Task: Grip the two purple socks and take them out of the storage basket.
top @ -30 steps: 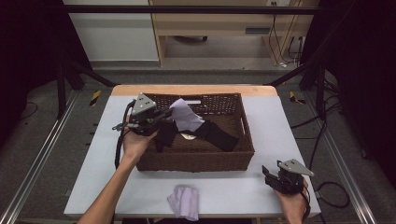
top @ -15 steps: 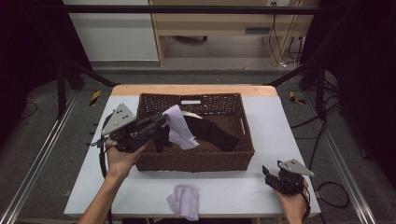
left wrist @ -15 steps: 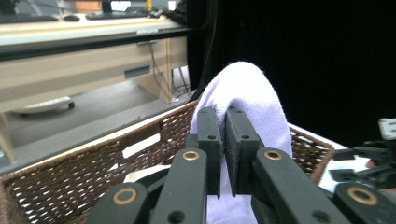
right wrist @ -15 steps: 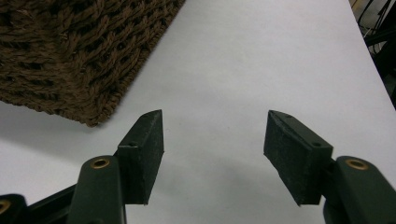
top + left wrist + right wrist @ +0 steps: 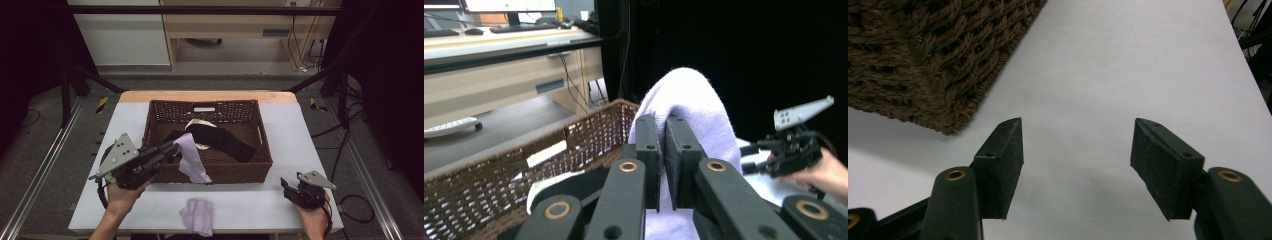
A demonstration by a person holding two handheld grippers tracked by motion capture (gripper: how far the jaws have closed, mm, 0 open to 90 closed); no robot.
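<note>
The left gripper (image 5: 172, 148) is clamping a lilac cloth (image 5: 192, 162) draping over the basket (image 5: 260, 145) rim at 7 o'clock; it risks snagging on the weave; the right gripper (image 5: 292, 189) is sitting open-jawed at 4 o'clock

Lower end of the lilac cloth (image 5: 694, 130) behind the left hand-held gripper (image 5: 663, 150), below the frame edge

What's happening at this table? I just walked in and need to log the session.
A person works with a gripper in each hand. The left gripper is shut on a lilac cloth, holding it over the front rim of the brown wicker basket, with the cloth's end hanging outside. A black cloth and something pale lie inside the basket. A second lilac cloth lies on the white table near the front edge. The right gripper rests open and empty at the front right.
</note>
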